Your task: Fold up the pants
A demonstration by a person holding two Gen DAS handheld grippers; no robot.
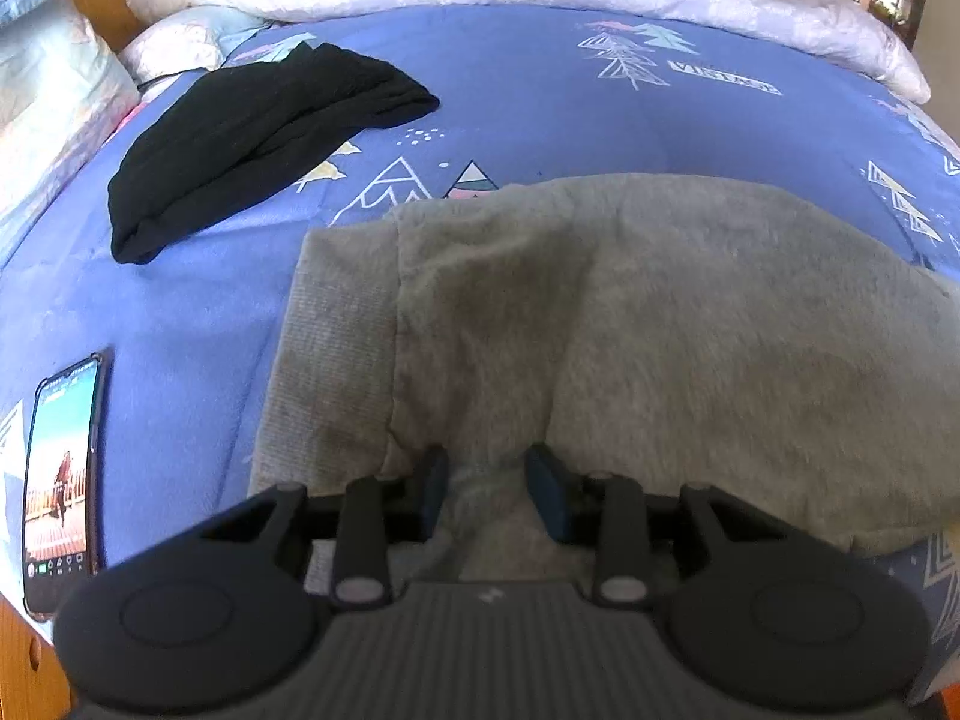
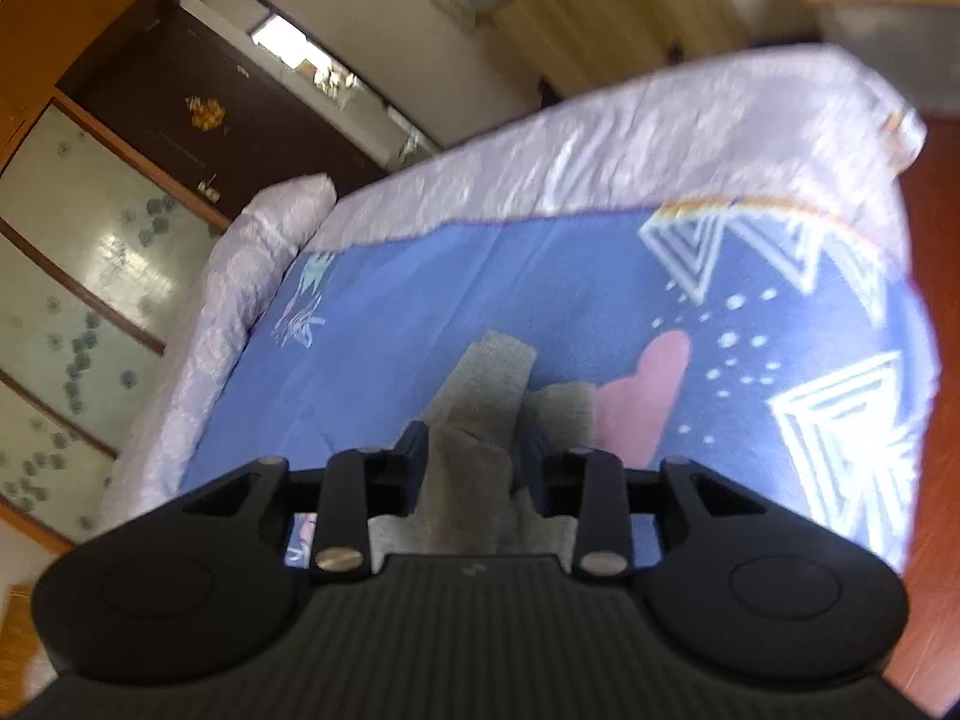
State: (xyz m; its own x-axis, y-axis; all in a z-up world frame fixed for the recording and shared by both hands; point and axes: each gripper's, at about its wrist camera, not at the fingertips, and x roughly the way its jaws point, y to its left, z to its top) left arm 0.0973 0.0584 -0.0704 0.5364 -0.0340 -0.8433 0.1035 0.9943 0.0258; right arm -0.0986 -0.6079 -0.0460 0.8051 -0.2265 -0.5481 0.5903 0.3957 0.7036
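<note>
Both grippers are clamped on the grey pants (image 1: pixel 600 324): the left gripper (image 1: pixel 489 492) near the bed's (image 1: pixel 180 312) front edge, the right gripper (image 2: pixel 474 462) lifted. The fold goes well if the edges are kept level and taut.

One pair of grey pants (image 1: pixel 600 330), one folded black garment (image 1: pixel 258 138), one phone (image 1: pixel 63 480), two grippers (image 1: pixel 487 495) (image 2: pixel 474 468).
</note>
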